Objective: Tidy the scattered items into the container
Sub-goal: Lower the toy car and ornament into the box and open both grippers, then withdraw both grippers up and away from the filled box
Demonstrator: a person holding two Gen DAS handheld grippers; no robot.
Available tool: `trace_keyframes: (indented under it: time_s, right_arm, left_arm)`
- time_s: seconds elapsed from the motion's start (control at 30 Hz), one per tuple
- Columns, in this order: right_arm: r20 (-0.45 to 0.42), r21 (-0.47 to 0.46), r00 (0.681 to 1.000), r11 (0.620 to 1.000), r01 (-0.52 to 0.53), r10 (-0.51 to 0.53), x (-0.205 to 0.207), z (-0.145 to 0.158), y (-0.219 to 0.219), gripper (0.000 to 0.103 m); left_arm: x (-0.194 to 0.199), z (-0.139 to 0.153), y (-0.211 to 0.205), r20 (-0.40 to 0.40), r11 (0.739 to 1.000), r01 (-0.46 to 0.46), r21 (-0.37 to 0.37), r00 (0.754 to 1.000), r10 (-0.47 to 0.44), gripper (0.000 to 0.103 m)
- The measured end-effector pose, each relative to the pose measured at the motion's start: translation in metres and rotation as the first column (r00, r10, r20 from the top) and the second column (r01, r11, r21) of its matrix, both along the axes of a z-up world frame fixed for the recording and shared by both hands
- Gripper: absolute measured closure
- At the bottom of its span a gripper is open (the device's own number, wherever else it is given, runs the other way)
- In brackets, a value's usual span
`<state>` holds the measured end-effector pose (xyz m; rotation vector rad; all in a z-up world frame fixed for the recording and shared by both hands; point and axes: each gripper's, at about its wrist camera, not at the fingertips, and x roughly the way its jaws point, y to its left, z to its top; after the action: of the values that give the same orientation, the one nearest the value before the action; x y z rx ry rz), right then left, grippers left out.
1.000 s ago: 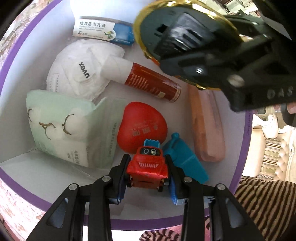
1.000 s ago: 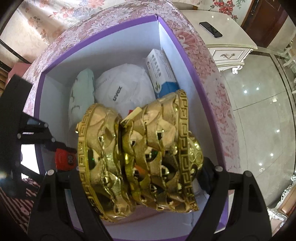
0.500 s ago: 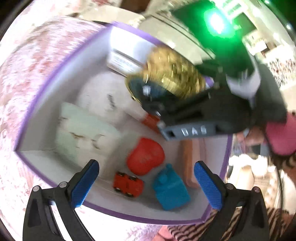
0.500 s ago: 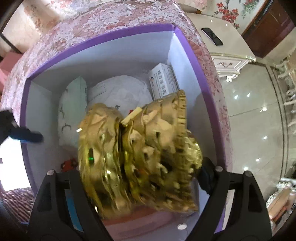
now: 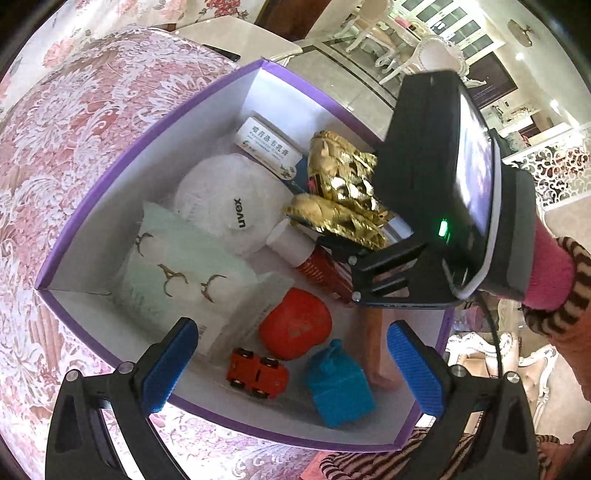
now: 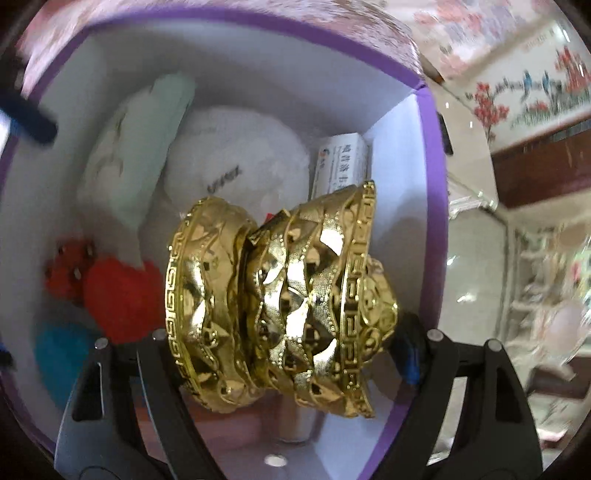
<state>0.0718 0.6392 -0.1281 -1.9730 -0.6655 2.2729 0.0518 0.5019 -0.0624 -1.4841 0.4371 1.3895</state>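
Note:
The purple-rimmed white box [image 5: 155,122] holds a red toy car [image 5: 256,373], a red heart [image 5: 295,328], a blue toy [image 5: 338,387], a white uvex mask [image 5: 229,206], a pale green pack [image 5: 173,269], a red spray can [image 5: 317,266] and a white carton [image 5: 269,147]. My left gripper [image 5: 291,369] is open and empty above the box's near edge. My right gripper [image 6: 280,354] is shut on a gold ornament [image 6: 280,295], held low inside the box [image 6: 428,184]; it also shows in the left wrist view [image 5: 343,192].
The box stands on a pink lace tablecloth [image 5: 74,129]. A pink case [image 5: 376,339] lies along the box's right wall. A glossy floor and white chairs [image 5: 373,22] lie beyond the table.
My left gripper let go of the red car, opened wide and pulled back above the box. My right gripper lowered the gold ornament deeper into the box.

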Motion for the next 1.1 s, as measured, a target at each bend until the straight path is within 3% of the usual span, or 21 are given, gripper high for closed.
trace_keyframes:
  time_s: [0.1, 0.43, 0.83, 1.1]
  right_arm:
    - [0.049, 0.081, 0.996, 0.993, -0.084, 0.081, 0.008, -0.019, -0.01, 0.02]
    - [0.031, -0.068, 0.999, 0.997, -0.027, 0.029, -0.005, -0.016, -0.01, 0.017]
    - [-0.049, -0.12, 0.999, 0.993, -0.003, -0.002, -0.006, 0.02, 0.009, 0.016]
    - [-0.115, -0.294, 0.972, 0.942, 0.164, -0.205, -0.001, 0.037, 0.042, 0.011]
  left_arm:
    - [-0.006, -0.015, 0.013, 0.005, 1.0, 0.0, 0.0, 1.0, 0.0, 0.0]
    - [-0.021, -0.038, 0.027, 0.007, 0.999, -0.032, 0.001, 0.999, 0.032, 0.0]
    - [-0.027, -0.039, 0.03, -0.007, 0.996, -0.089, 0.023, 0.996, 0.089, 0.0]
    - [-0.027, -0.034, 0.024, -0.038, 0.992, -0.12, 0.042, 0.992, 0.121, 0.0]
